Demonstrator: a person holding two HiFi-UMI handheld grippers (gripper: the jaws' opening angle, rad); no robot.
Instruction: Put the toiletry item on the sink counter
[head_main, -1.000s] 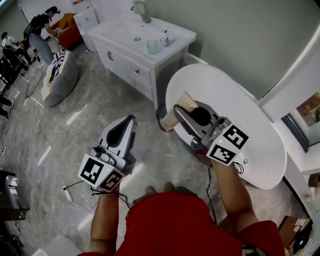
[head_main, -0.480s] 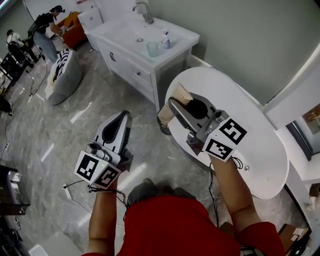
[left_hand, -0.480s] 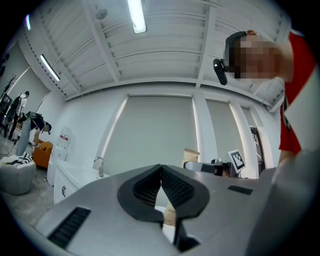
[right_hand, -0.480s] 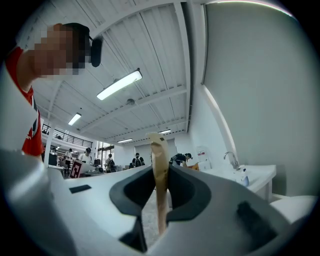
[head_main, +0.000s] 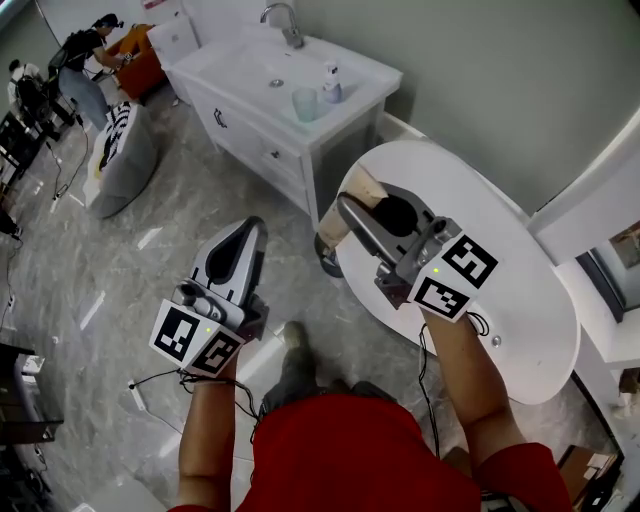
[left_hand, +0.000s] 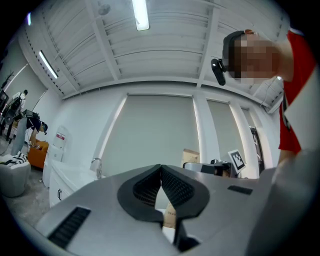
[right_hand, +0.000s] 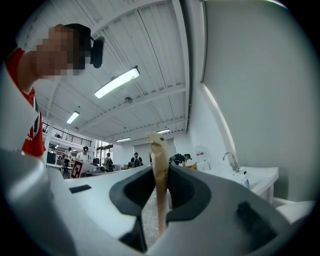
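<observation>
Grey marble floor (head_main: 120, 270) underfoot; white sink counter (head_main: 365, 72) ahead, against the wall. Noting the toiletry item (head_main: 338, 222): flat, thin, pale tan, seen edge-on. My right gripper (head_main: 356, 212) is clamped on it, in the air over the floor, well short of the counter. My left gripper (head_main: 248, 232) has its jaws together, nothing between them. On the counter: pale green cup (head_main: 305, 102), contents unclear, just beside a small bottle (head_main: 330, 90); basin (head_main: 262, 62) below the faucet (head_main: 283, 22).

I see open grey marble floor (head_main: 150, 250) leading to the far white vanity desk (head_main: 365, 70). Its right end carries a pale translucent cup (head_main: 305, 102) and small white bottle (head_main: 331, 90); the white oval tub (head_main: 520, 290) blocks the right.
</observation>
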